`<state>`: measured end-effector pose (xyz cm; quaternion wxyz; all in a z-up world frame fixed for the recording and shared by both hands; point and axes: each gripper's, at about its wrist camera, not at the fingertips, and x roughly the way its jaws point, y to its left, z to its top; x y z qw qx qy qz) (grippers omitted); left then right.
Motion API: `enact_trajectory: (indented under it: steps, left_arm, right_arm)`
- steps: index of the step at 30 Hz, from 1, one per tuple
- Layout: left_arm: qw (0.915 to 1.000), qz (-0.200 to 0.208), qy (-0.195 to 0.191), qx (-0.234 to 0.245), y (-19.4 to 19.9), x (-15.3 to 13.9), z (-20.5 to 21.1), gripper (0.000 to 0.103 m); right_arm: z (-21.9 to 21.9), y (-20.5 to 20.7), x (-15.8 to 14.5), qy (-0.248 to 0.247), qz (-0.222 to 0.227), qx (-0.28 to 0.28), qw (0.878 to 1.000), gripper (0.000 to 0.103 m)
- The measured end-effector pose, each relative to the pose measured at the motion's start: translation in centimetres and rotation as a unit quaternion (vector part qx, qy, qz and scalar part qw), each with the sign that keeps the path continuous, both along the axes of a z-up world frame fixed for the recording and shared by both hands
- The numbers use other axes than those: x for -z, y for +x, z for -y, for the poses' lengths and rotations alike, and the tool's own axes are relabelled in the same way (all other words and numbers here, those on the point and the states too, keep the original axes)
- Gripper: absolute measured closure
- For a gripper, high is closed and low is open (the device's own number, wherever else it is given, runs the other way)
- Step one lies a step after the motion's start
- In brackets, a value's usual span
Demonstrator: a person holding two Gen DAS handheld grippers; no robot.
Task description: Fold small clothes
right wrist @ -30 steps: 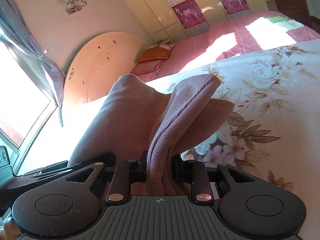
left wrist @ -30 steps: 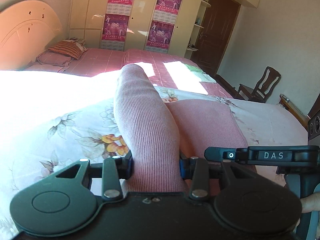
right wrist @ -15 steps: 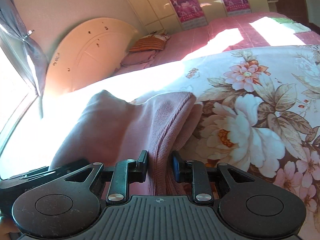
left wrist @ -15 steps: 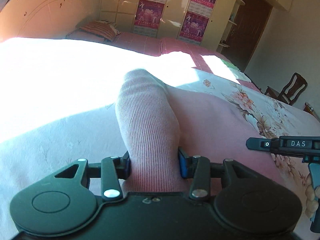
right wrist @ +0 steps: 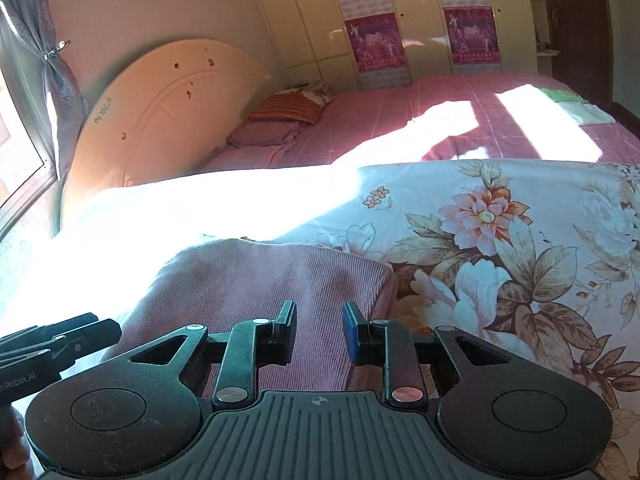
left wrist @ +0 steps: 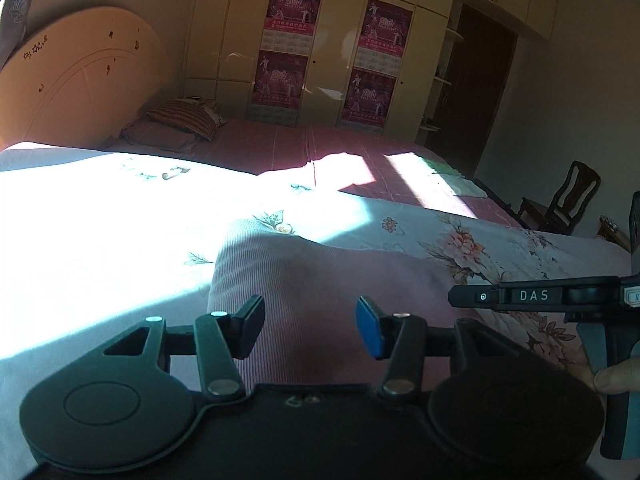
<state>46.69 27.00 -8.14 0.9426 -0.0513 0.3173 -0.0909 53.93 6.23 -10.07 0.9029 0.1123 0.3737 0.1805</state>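
A pink ribbed knit garment (left wrist: 320, 276) lies flat on the floral bedspread (left wrist: 480, 240), right under both grippers. It also shows in the right wrist view (right wrist: 256, 280) with its folded edge toward the flowers. My left gripper (left wrist: 310, 328) is open and empty just above the cloth. My right gripper (right wrist: 319, 330) is open and empty over the garment's near edge. The right gripper's side (left wrist: 540, 296) shows at the right of the left wrist view.
The floral bedspread (right wrist: 500, 240) spreads to the right, in bright sun at the left. A pink sheet (right wrist: 460, 120), pillows (right wrist: 288, 108) and a cream headboard (right wrist: 160, 120) lie beyond. A wardrobe (left wrist: 340, 60), a dark door (left wrist: 480, 88) and a wooden chair (left wrist: 560, 196) stand farther back.
Both grippers lowered the lifted pink cloth onto the bed, then opened and let it go. The garment now lies flat instead of standing up between the fingers.
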Motion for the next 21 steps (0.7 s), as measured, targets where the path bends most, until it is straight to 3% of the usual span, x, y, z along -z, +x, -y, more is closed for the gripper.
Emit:
enact_trajectory:
  steps: [4, 7, 16, 21]
  left_arm:
    - [0.9986, -0.047, 0.011, -0.021, 2.3, 2.8, 0.2, 0.055]
    - [0.9982, -0.050, 0.016, -0.027, 2.5, 3.8, -0.4, 0.055]
    - [0.9976, -0.057, 0.031, -0.026, -1.0, 1.7, 0.1, 0.055]
    - [0.9969, -0.062, 0.048, -0.009, -3.5, 1.8, 1.4, 0.053]
  right_arm:
    - [-1.5, 1.2, 2.2, -0.024, -0.021, -0.004, 0.999, 0.078]
    - [-1.9, 1.9, 3.5, -0.055, -0.026, -0.010, 0.998, 0.078]
    - [-1.4, -3.5, -0.2, -0.025, 0.003, -0.037, 0.999, 0.078]
    - [-1.7, -7.2, -0.1, -0.033, -0.001, -0.049, 0.998, 0.078]
